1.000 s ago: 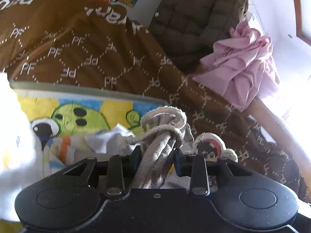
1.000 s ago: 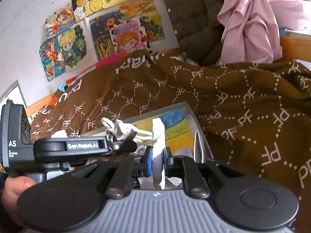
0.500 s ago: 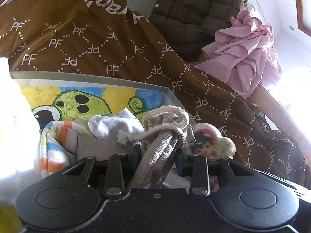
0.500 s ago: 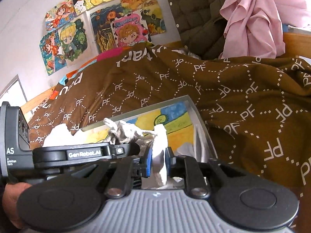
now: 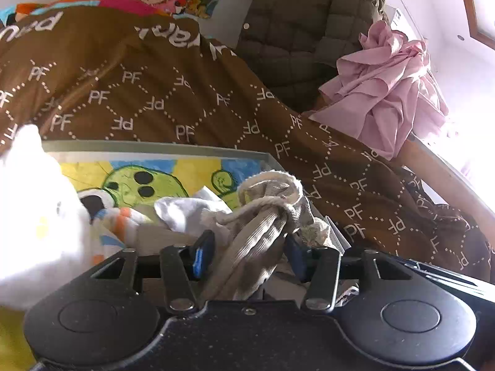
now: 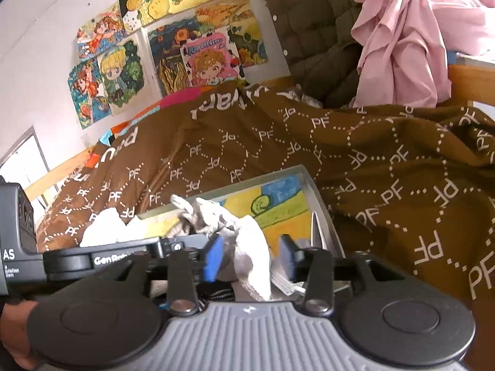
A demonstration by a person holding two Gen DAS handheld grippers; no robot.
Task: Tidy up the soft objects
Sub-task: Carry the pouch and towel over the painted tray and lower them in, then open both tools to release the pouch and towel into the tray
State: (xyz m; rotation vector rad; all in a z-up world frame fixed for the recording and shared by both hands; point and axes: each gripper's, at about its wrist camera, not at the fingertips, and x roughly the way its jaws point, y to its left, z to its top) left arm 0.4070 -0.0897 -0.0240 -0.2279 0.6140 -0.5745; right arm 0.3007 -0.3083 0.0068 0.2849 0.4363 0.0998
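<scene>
Seen from the left wrist, the left tool has its jaws parted, with a grey drawstring bag standing loosely between them; a gap shows beside each pad, so the bag is not squeezed. The bag's corded neck leans over a shallow tray with a bright cartoon picture on its floor, where a white cloth and a striped sock also lie. The tray sits on a bed covered by a brown blanket, with a pink shirt and a dark quilted jacket behind. From the right wrist, the right tool is also spread wide, a white sock hanging between its blue pads without being pinched. The left tool crosses in front at the left, the bag just beyond it over the tray. Drawings cover the wall.
</scene>
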